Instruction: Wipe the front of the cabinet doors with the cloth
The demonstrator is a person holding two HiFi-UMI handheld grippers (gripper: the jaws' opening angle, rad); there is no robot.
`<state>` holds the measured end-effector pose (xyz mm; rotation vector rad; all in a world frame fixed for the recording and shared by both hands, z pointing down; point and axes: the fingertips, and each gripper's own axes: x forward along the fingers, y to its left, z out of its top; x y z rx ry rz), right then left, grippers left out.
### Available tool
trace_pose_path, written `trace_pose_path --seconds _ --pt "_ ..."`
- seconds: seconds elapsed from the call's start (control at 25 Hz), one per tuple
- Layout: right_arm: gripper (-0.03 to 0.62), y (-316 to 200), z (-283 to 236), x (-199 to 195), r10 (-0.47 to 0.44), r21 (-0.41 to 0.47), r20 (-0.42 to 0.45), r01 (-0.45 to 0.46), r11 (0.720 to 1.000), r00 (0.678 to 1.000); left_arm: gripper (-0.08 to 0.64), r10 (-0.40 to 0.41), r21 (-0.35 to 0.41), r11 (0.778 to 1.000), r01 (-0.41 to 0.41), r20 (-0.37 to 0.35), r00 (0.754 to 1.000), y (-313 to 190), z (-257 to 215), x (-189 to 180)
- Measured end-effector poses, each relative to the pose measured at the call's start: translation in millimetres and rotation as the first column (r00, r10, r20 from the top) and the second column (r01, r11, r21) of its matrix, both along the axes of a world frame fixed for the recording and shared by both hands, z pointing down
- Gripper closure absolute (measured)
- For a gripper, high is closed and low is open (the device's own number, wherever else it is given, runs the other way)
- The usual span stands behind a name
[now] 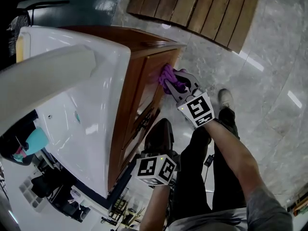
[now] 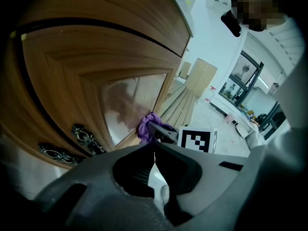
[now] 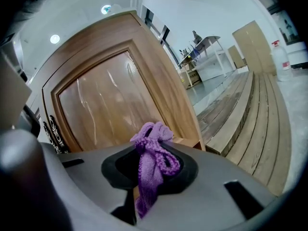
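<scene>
Right tool (image 1: 180,88) clenched on purple cloth (image 1: 168,78), pressed against far cabinet door (image 1: 147,81) panel. Left tool (image 2: 154,148) jaws together, holding nothing, near ornate handles (image 2: 86,138). White basin (image 1: 96,109) overhangs doors; wooden slats (image 1: 202,8) far right.

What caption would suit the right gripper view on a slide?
Right gripper, shut on a purple cloth, facing a glossy wooden cabinet door.

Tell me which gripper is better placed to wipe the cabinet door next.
Right: the right gripper is shut on the purple cloth at the cabinet door; the left gripper is shut and empty.
</scene>
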<state>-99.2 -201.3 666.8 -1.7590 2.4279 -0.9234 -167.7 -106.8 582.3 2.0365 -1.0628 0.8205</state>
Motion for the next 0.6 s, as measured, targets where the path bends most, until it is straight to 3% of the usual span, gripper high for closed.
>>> trace_pose_path --seconds 0.6 --pt "0.529 -21.7 5.1 62.7 0.062 -0.020 -0.040 -0.063 0.998 0.997 0.549 -0.002 -0.014 1.000 0.002 0.003 1.000 -1.2 1.1 25.4"
